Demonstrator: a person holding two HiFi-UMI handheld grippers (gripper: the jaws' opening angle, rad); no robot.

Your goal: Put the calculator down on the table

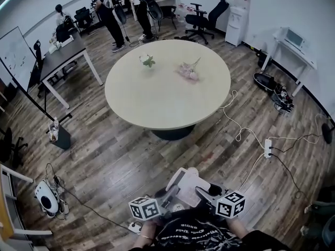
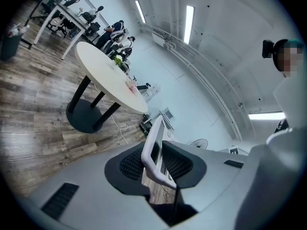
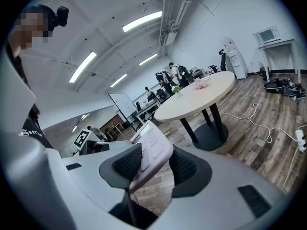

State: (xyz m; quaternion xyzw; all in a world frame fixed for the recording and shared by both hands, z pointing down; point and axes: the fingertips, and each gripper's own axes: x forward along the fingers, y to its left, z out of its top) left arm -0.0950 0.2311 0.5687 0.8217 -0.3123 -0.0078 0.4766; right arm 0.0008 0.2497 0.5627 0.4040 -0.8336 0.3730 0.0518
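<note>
A white calculator (image 1: 184, 184) hangs in the air close to my body, over the wooden floor and short of the round cream table (image 1: 167, 82). My left gripper (image 1: 168, 193) is shut on its left side and my right gripper (image 1: 205, 191) on its right side. In the left gripper view the calculator (image 2: 154, 145) stands edge-on between the dark pads (image 2: 132, 164). The right gripper view shows its keys (image 3: 152, 147) tilted up, pinched between the pads (image 3: 189, 167), with the table (image 3: 196, 97) ahead to the right.
A white flower (image 1: 147, 60) and a pink bunch (image 1: 188, 71) lie on the table's far half. White cables and a power strip (image 1: 267, 148) trail over the floor at right. People (image 1: 107, 12), desks and office chairs (image 1: 207, 17) stand beyond the table.
</note>
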